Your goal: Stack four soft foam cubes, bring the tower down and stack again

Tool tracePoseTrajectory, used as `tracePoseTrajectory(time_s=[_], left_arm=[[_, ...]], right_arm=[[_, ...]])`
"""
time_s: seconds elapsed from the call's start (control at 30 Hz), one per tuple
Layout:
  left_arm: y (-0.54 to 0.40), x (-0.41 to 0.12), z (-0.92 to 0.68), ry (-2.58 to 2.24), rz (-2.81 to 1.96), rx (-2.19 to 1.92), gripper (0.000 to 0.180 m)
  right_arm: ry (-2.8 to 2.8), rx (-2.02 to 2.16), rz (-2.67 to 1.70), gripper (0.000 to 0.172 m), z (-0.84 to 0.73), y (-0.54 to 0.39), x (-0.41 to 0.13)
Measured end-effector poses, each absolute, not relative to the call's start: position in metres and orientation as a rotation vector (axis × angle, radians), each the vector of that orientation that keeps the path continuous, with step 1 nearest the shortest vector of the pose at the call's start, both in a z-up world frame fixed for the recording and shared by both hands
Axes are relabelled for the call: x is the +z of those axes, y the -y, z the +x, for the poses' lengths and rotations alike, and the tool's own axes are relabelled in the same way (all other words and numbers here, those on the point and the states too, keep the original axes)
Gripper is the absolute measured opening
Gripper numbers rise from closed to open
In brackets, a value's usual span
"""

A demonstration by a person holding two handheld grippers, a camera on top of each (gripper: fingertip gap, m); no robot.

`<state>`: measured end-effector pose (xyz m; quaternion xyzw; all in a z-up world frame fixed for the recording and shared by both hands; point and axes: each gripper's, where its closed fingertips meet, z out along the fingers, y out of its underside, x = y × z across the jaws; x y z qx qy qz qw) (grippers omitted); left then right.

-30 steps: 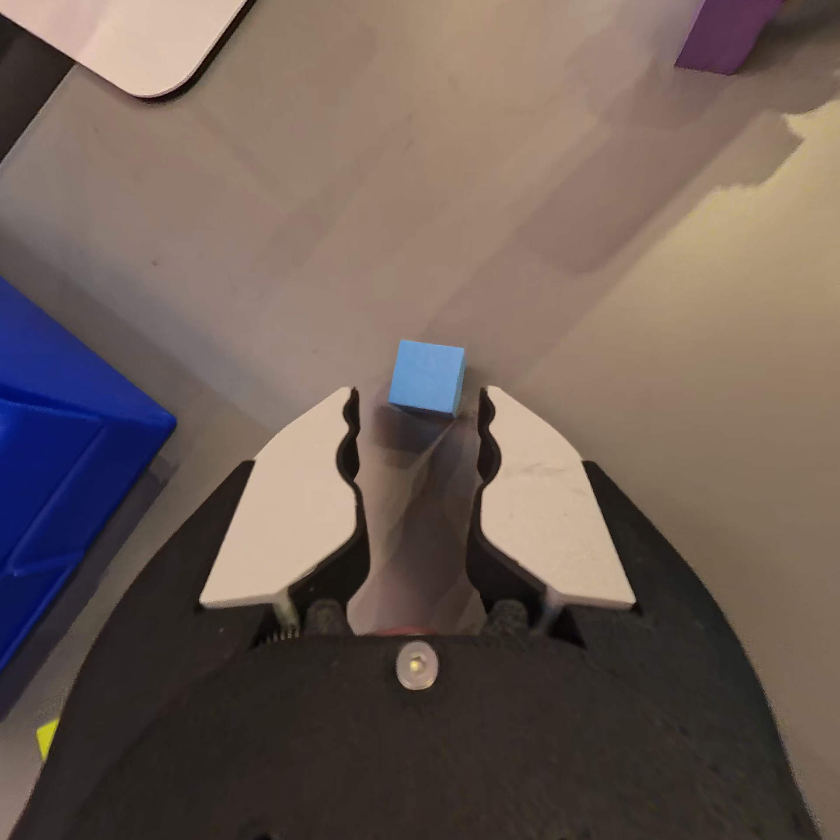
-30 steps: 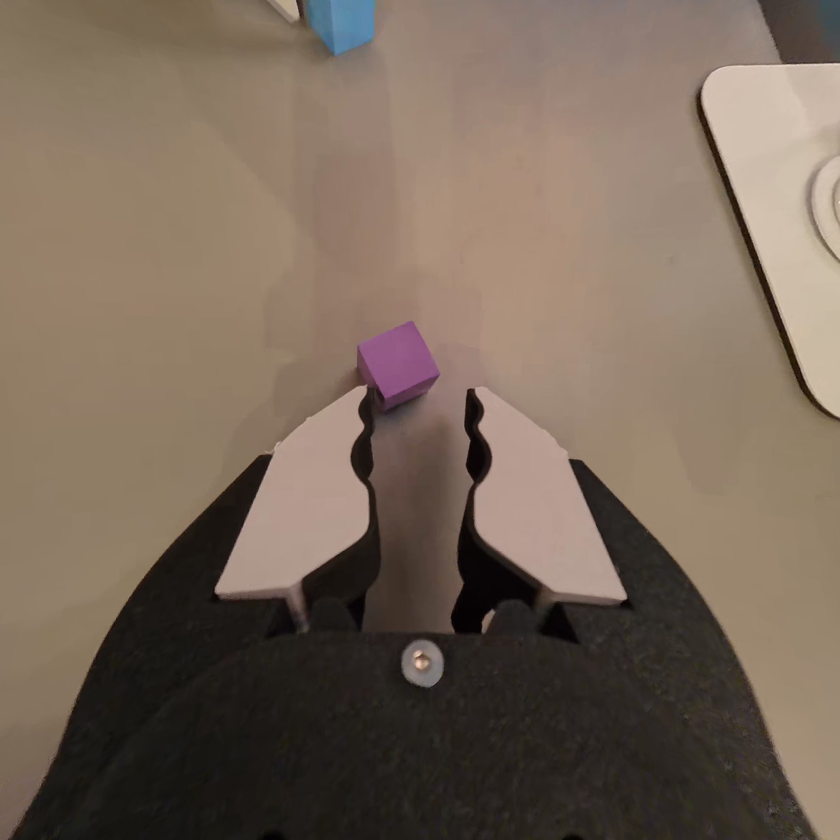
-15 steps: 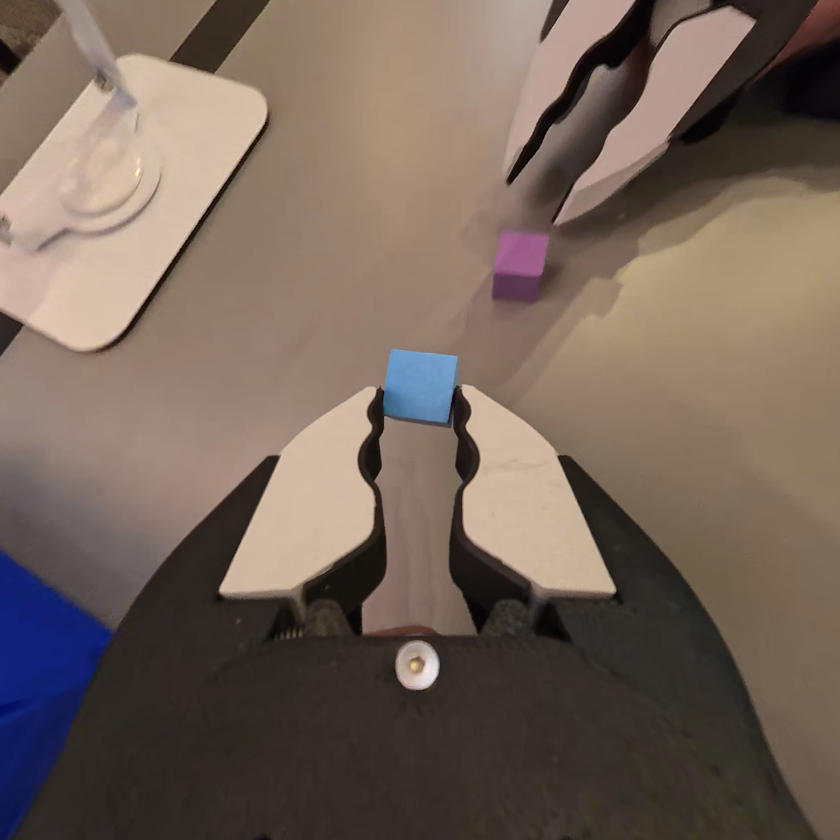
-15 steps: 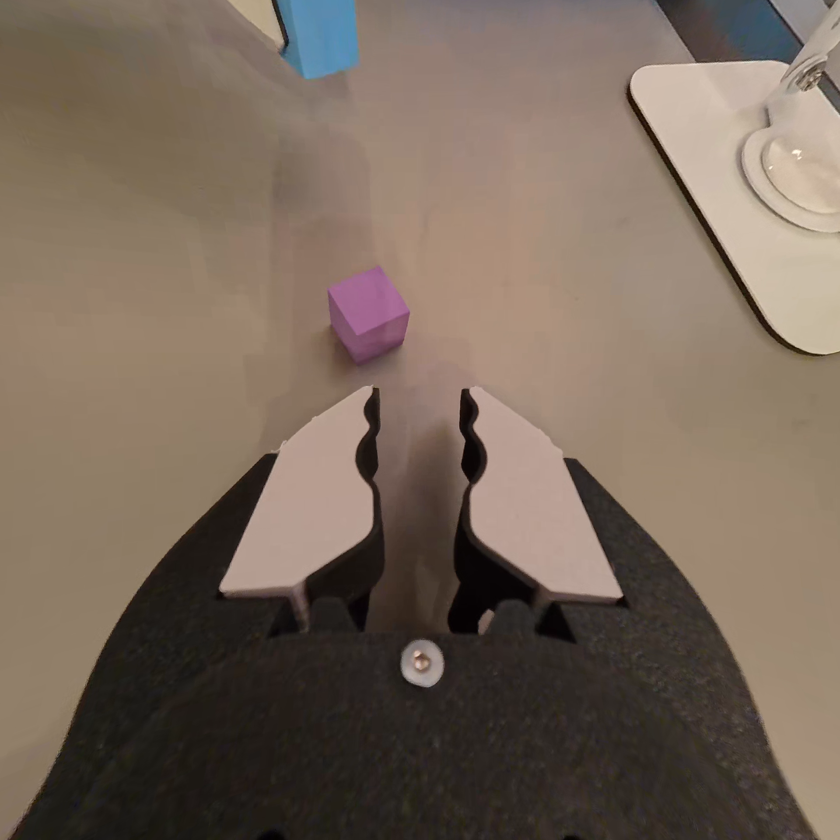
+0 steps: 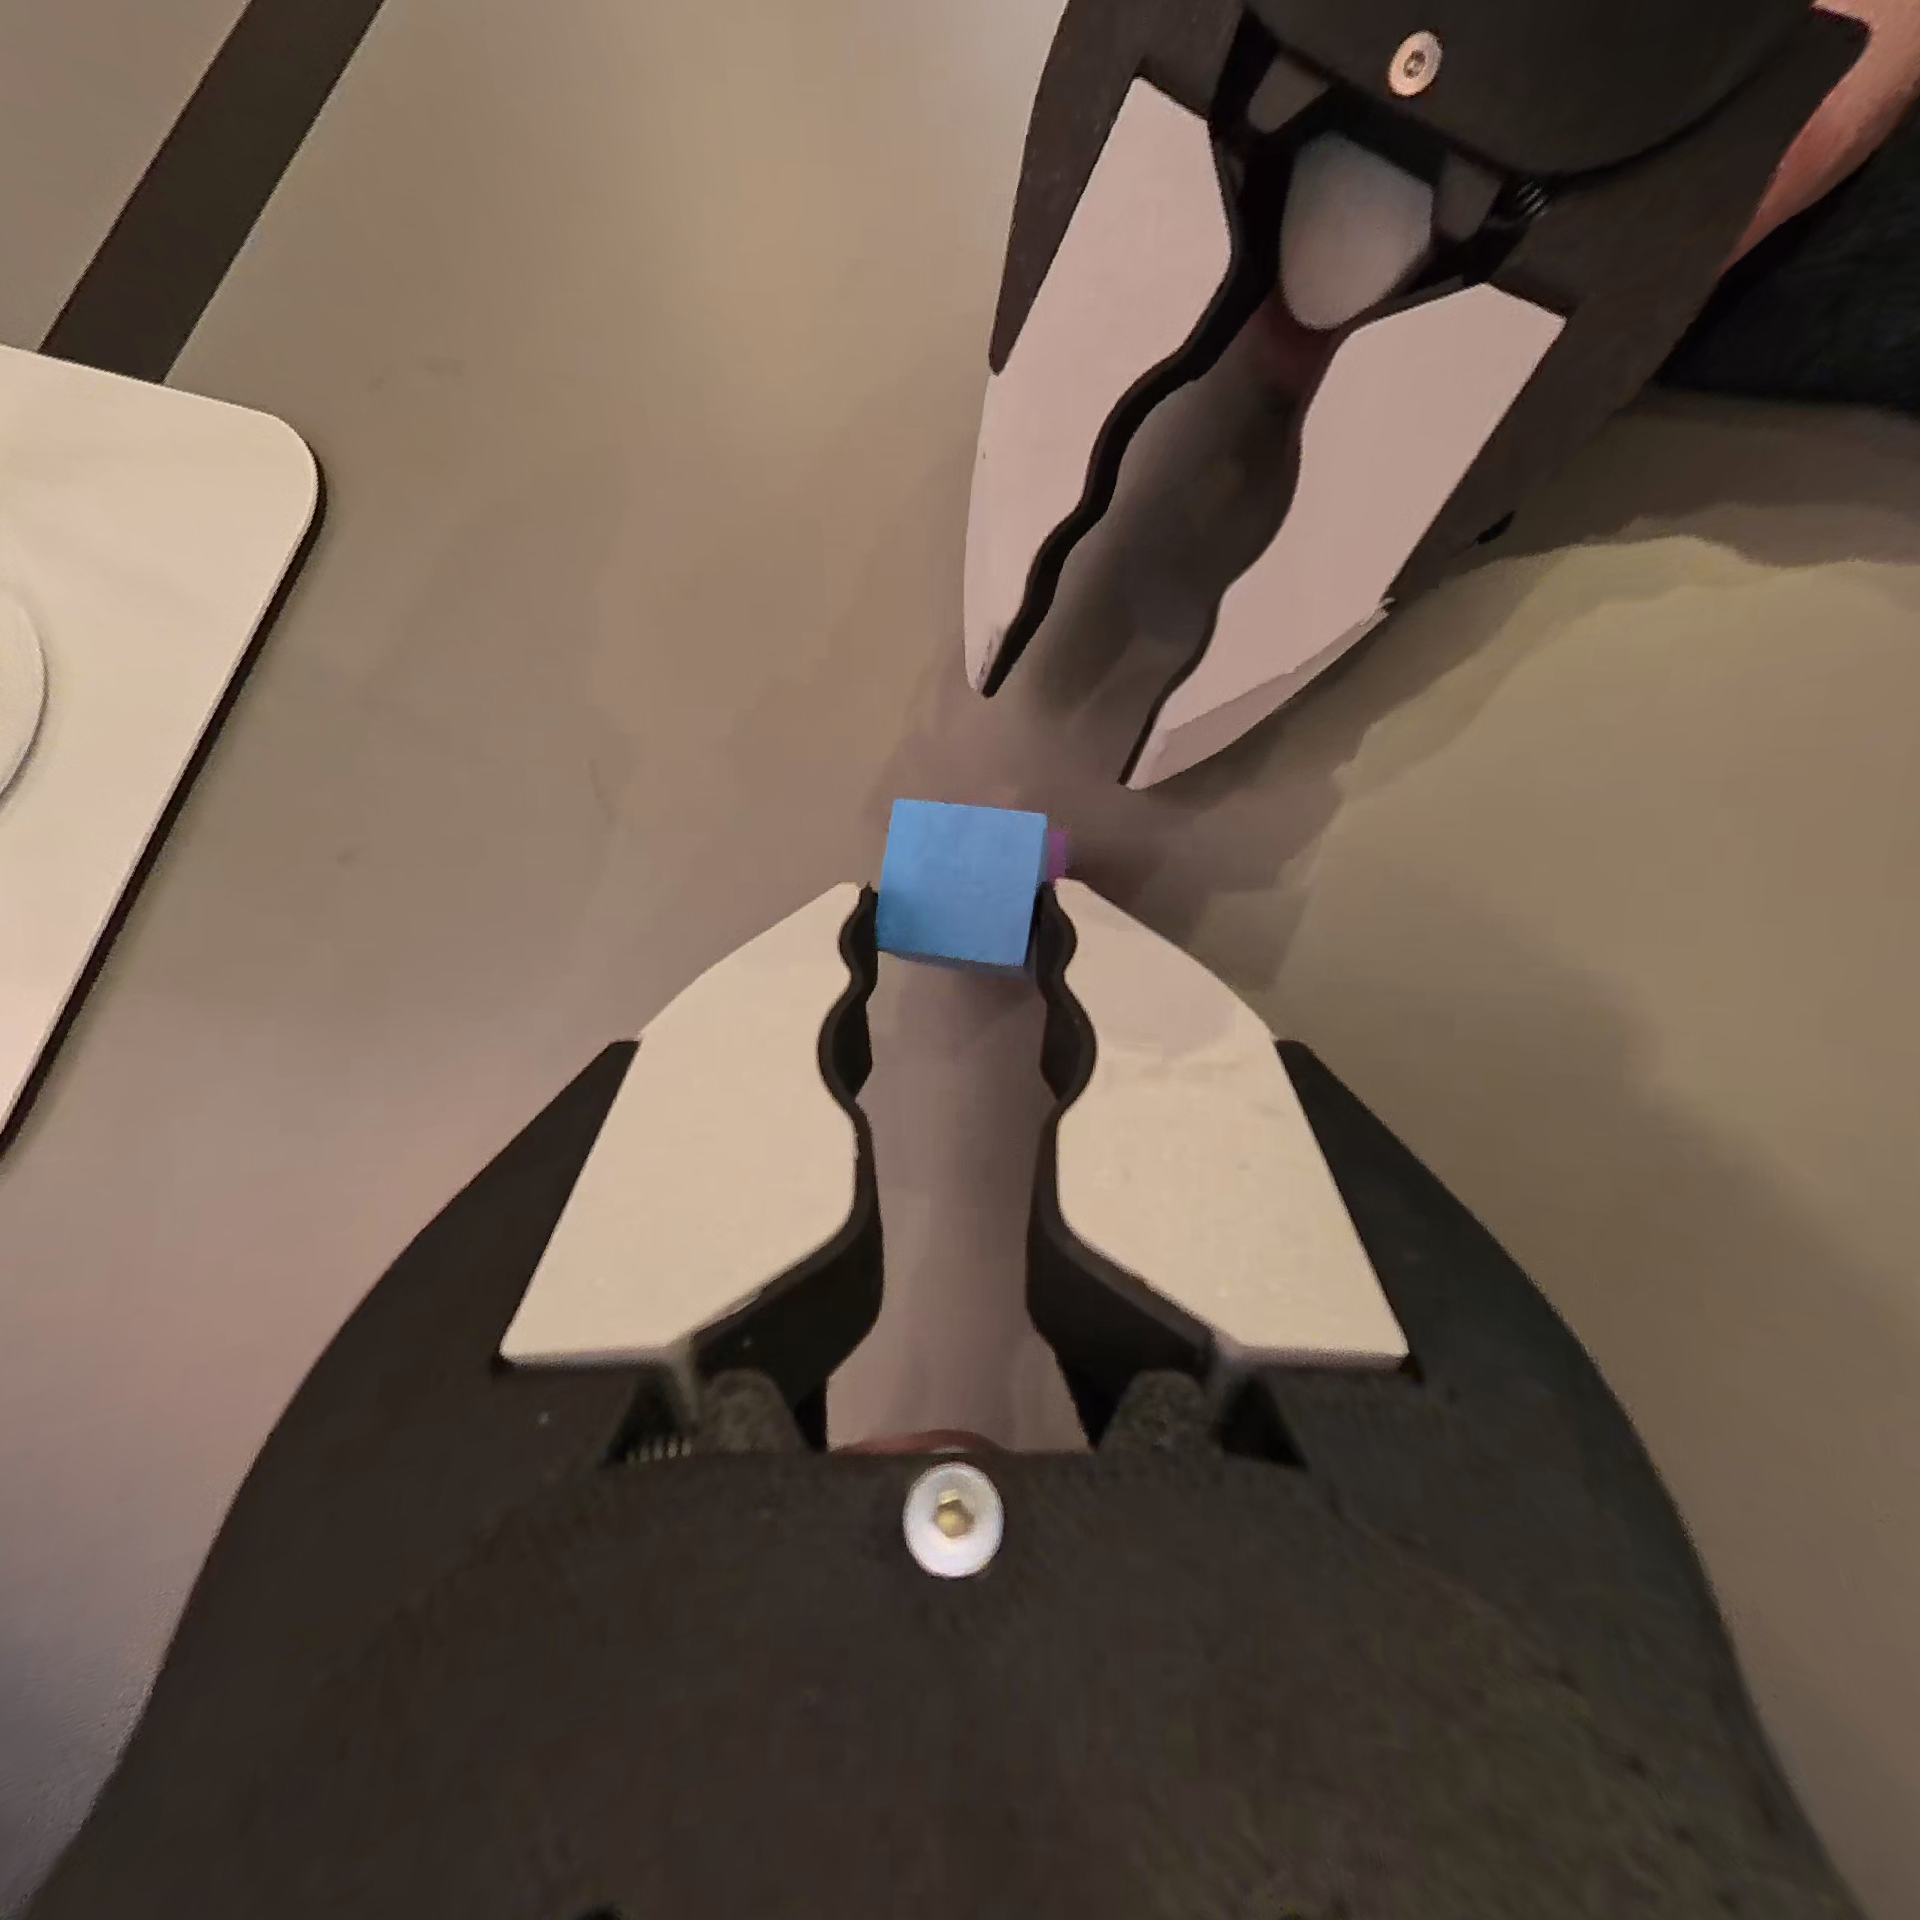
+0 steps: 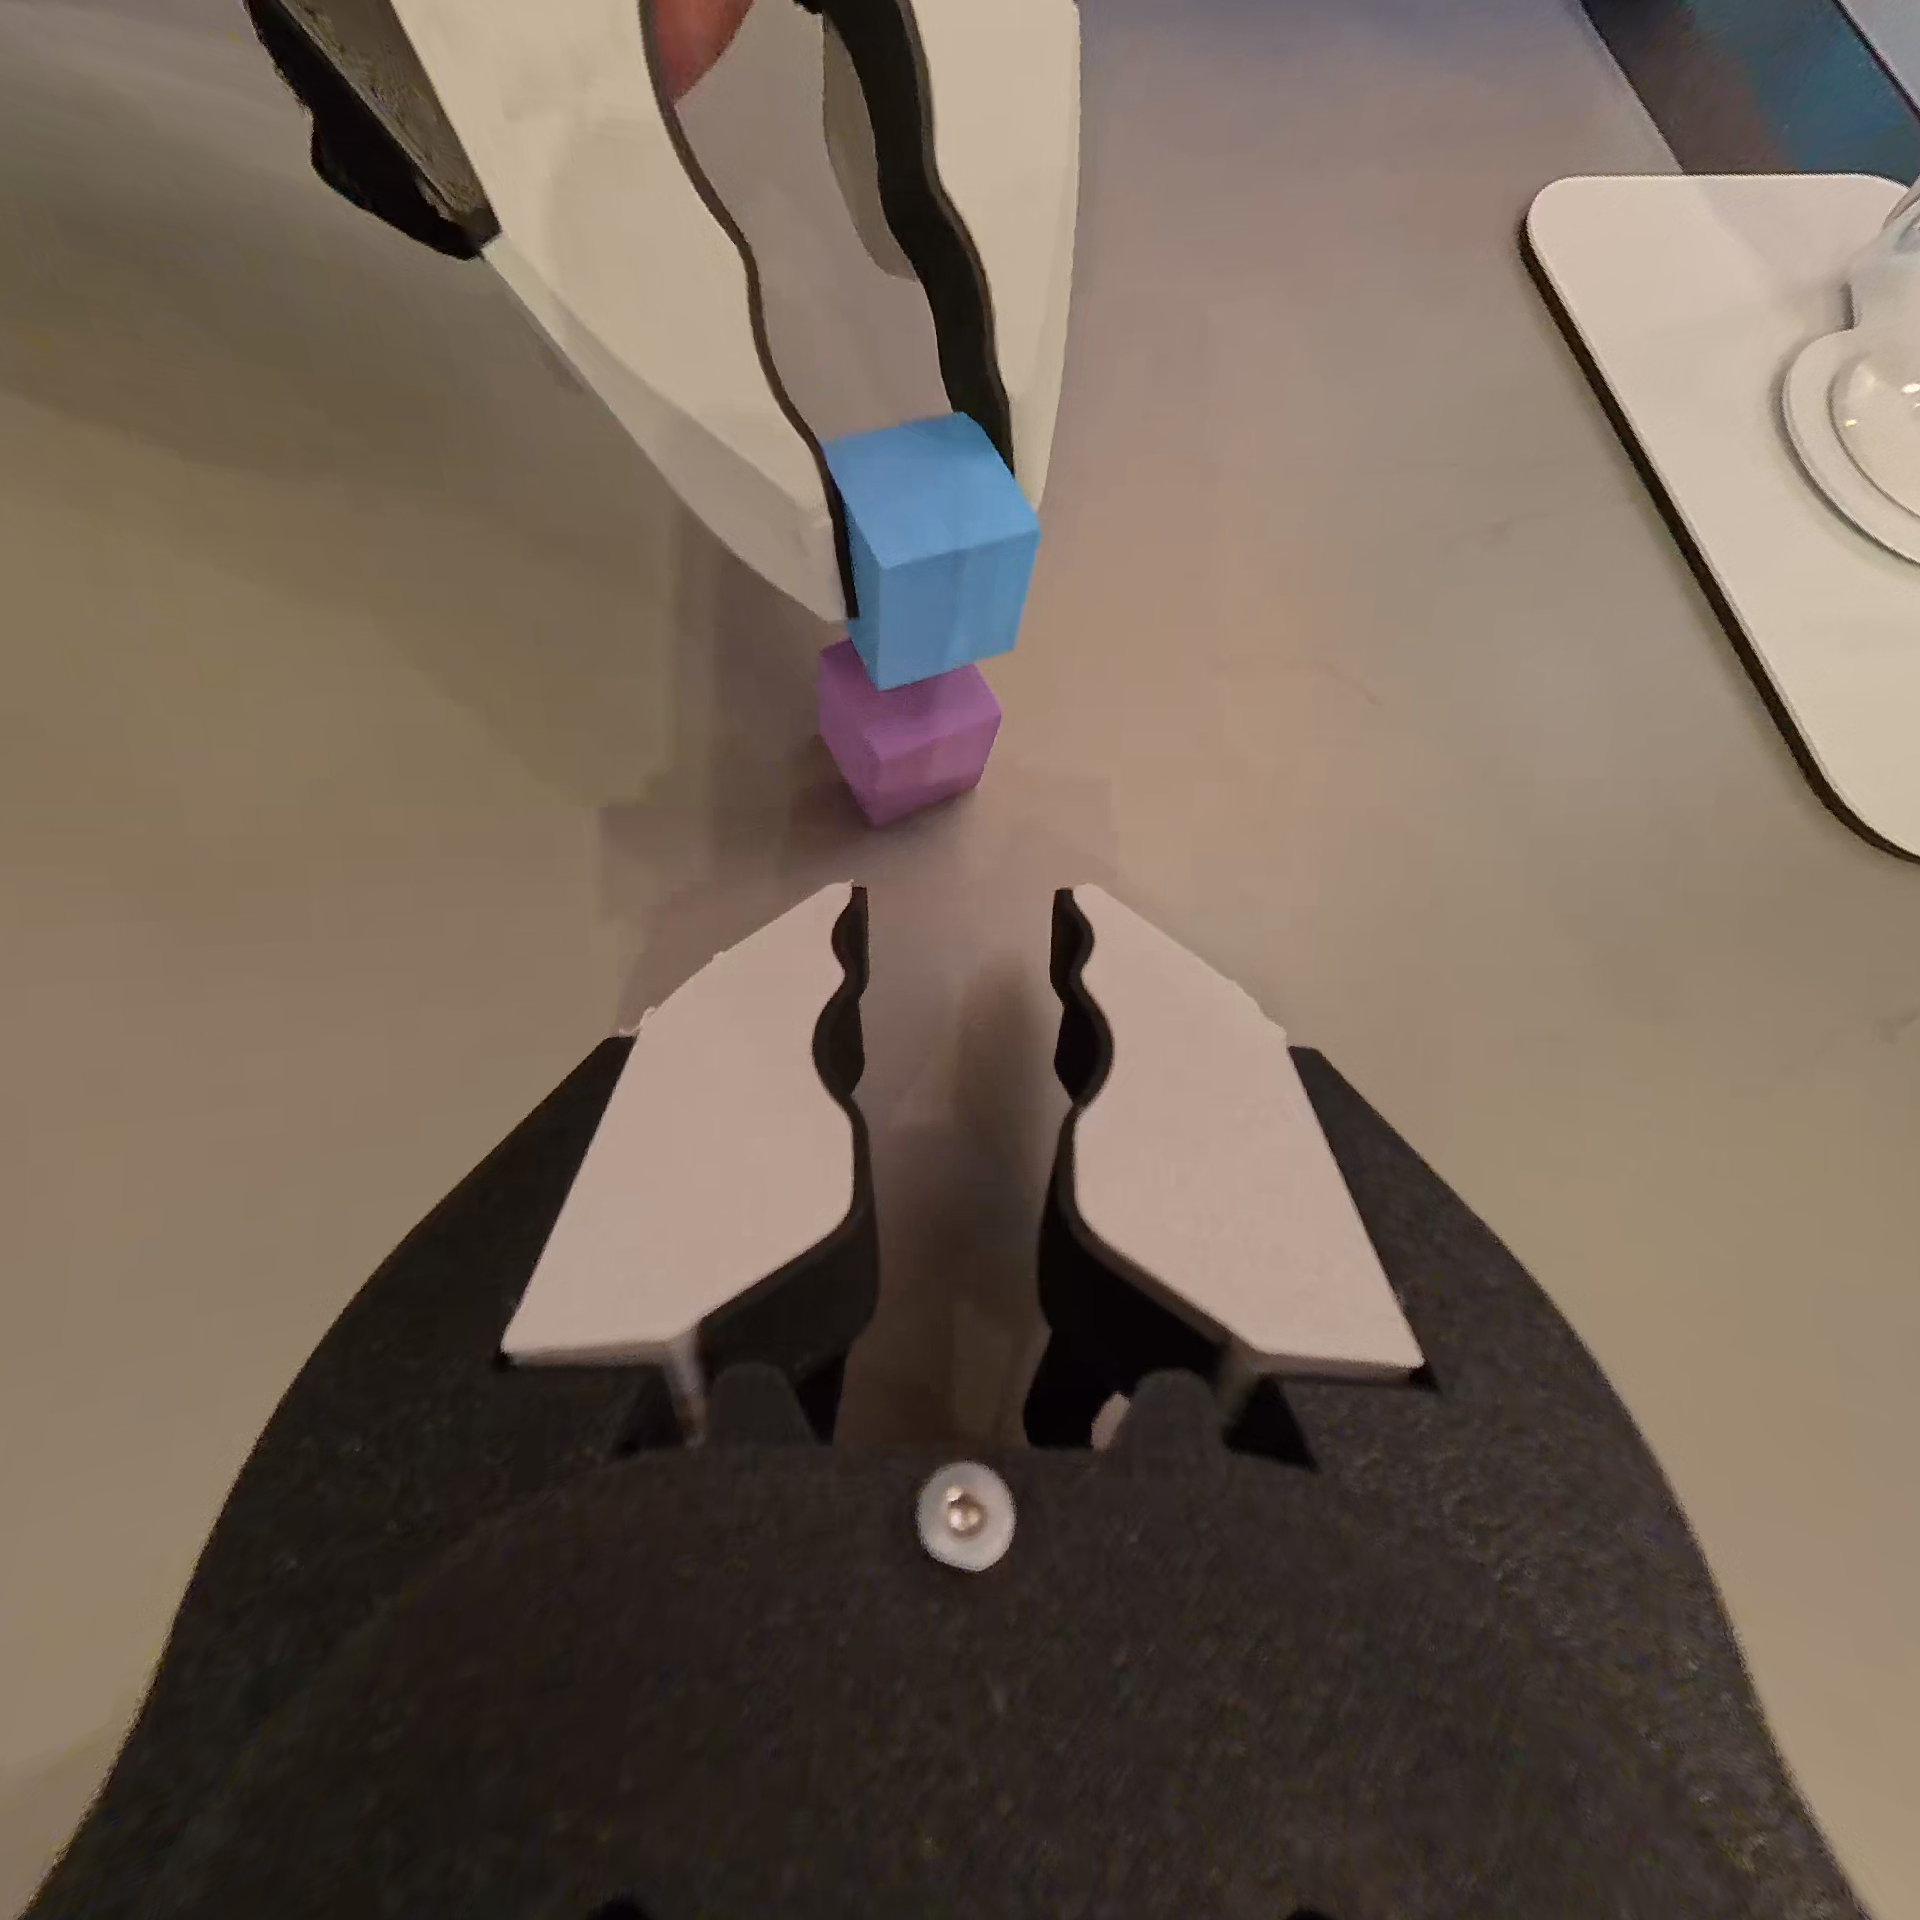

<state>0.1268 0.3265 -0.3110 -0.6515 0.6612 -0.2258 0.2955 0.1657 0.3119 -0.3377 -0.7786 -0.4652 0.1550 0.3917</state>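
My left gripper [image 5: 958,909] is shut on a blue foam cube [image 5: 961,883], both pads pressed on its sides. It holds the cube right over a purple foam cube [image 6: 904,743] that sits on the grey table [image 6: 1299,727]; whether they touch I cannot tell. In the left wrist view only a sliver of the purple cube [image 5: 1058,852] shows behind the blue one. The right wrist view shows the left gripper [image 6: 925,520] with the blue cube [image 6: 940,566] from the front. My right gripper [image 6: 956,914] is open and empty, a little short of the purple cube. It shows in the left wrist view [image 5: 1060,727] too.
A white board with a dark edge [image 6: 1704,436] lies at the right, with a clear glass stand [image 6: 1870,416] on it. The same board [image 5: 135,644] shows at the left in the left wrist view. My hands' fingertips stand some 5 centimeters from each other.
My left gripper closed on the blue cube, lifted it and carried it over the purple cube. My right gripper backed away from the purple cube, open and with nothing in it.
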Motion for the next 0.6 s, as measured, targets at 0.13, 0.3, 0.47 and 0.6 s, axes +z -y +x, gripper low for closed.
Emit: tracePoseTrajectory(time_s=[0.13, 0.3, 0.47, 0.6], left_arm=[[-0.3247, -0.3137, 0.13, -1.755, -1.744, -0.596, 0.029], [-0.3245, -0.3158, 0.1303, -1.753, -1.759, -0.572, 0.029], [-0.325, -0.3148, 0.13, -1.745, -1.771, -0.566, 0.029], [-0.3226, -0.3112, 0.1313, -1.724, -1.777, -0.586, 0.029]], right_arm=[[1.205, 0.383, -1.981, 0.033, 0.1647, -0.3104, -0.3403], [1.211, 0.381, -1.987, 0.032, 0.1646, -0.31, -0.3415], [1.219, 0.374, -1.996, 0.032, 0.1645, -0.3097, -0.3432], [1.219, 0.375, -1.998, 0.032, 0.1645, -0.3097, -0.3434]])
